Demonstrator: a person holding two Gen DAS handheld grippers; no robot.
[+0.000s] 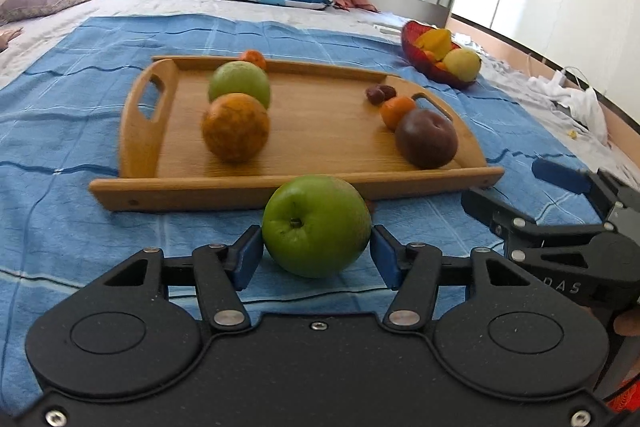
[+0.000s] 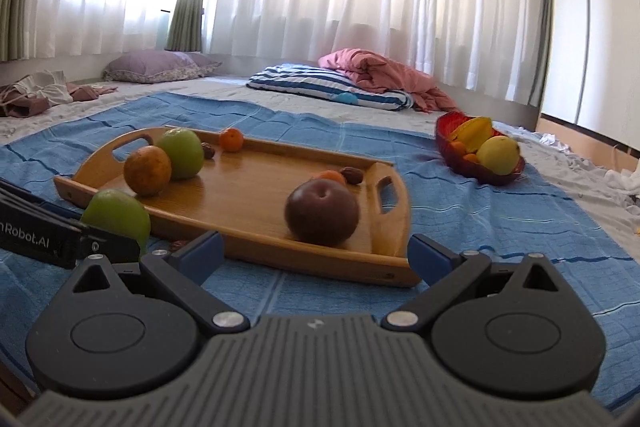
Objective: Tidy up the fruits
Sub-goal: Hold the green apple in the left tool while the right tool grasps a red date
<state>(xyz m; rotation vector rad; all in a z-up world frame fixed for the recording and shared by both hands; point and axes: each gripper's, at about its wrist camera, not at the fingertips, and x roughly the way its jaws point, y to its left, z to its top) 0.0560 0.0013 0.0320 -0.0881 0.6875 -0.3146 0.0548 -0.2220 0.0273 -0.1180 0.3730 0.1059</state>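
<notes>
A green apple (image 1: 316,225) sits on the blue blanket (image 1: 80,227), just outside the near edge of the wooden tray (image 1: 296,193), clamped between the blue pads (image 1: 249,255) of the left gripper (image 1: 316,255). On the tray, an orange (image 1: 235,127) and a second green fruit (image 1: 239,85) stand touching near the left handle, while a dark plum (image 1: 426,138) and a small tangerine (image 1: 397,111) sit in the right near corner. The right gripper (image 2: 316,255) hangs over the blanket at the tray's near edge, jaws apart and holding nothing. A red bowl (image 2: 478,167) of yellow fruit rests near the blanket's far right corner.
</notes>
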